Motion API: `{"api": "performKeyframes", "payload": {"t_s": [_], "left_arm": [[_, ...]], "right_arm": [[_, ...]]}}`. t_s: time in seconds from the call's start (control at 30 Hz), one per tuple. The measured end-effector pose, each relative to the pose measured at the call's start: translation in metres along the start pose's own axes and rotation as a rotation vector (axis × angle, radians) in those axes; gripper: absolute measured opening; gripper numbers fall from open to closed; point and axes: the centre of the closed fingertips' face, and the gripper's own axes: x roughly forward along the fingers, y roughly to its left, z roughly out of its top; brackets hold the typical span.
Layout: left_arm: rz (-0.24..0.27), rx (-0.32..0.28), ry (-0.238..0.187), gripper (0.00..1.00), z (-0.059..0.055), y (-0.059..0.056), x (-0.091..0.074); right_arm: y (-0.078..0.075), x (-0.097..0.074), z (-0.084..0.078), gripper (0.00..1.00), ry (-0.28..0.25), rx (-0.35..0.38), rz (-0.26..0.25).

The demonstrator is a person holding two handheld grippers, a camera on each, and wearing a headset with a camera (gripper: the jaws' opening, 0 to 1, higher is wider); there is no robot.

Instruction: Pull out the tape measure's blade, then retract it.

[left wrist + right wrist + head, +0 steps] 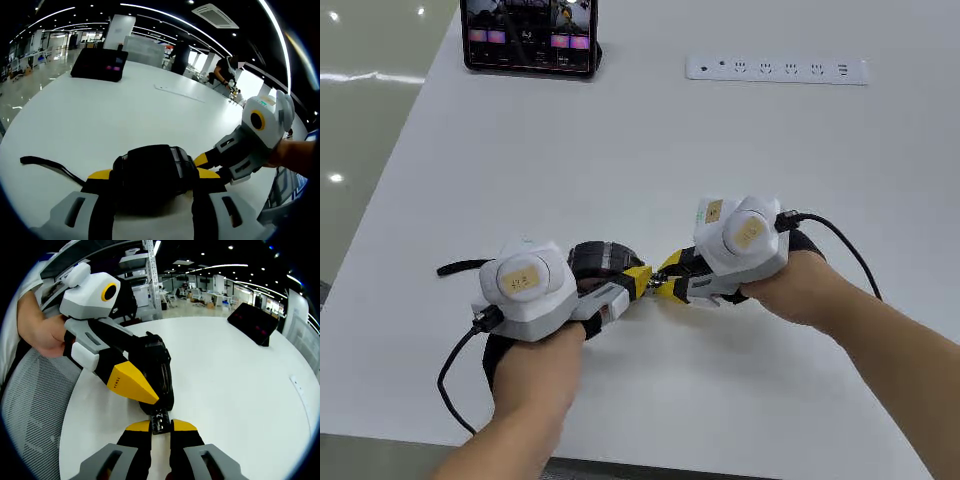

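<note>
Yellow-tipped jaws of the left hand-held gripper [152, 177] are clenched on the black tape measure [150, 167], one jaw on each side of the case. The case rests on the white worktop [620, 150], near the person's edge. A black strap [47, 165] trails from the case to the left across the surface.

The right hand-held gripper [160, 429] faces the left one tip to tip. Its jaws are closed on the blade tip [160, 419], which lies pinched between the two yellow ends. The tip sits just beside the case mouth; hardly any blade length shows between them.

In the head view both hand-held grippers meet at the middle of the near worktop, with a cable running from each.

Far side: a white power strip [775, 69] lies flat at the right. A dark tablet [530, 35] stands propped at the left, screen lit.
</note>
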Motion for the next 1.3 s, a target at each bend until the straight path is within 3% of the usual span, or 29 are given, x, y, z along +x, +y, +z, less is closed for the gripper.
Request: {"api": "performKeyframes", "payload": {"t_s": [0.23,0.53,1.07,1.3], "left_arm": [[-0.006,-0.02,-0.001,0.57,0.002,0.002,0.0],[0.018,0.011,0.014,0.57,0.001,0.001,0.002],[0.006,0.004,0.006,0.59,0.001,0.002,0.0],[0.005,0.029,-0.003,0.6,0.0,0.001,0.0]], "right_arm": [[-0.002,0.0,0.003,0.09,0.003,0.002,-0.002],[0.002,0.011,0.008,0.09,0.032,-0.013,-0.012],[0.002,0.008,0.007,0.11,0.019,-0.008,-0.013],[0.004,0.007,0.007,0.12,0.021,-0.019,-0.006]]}}
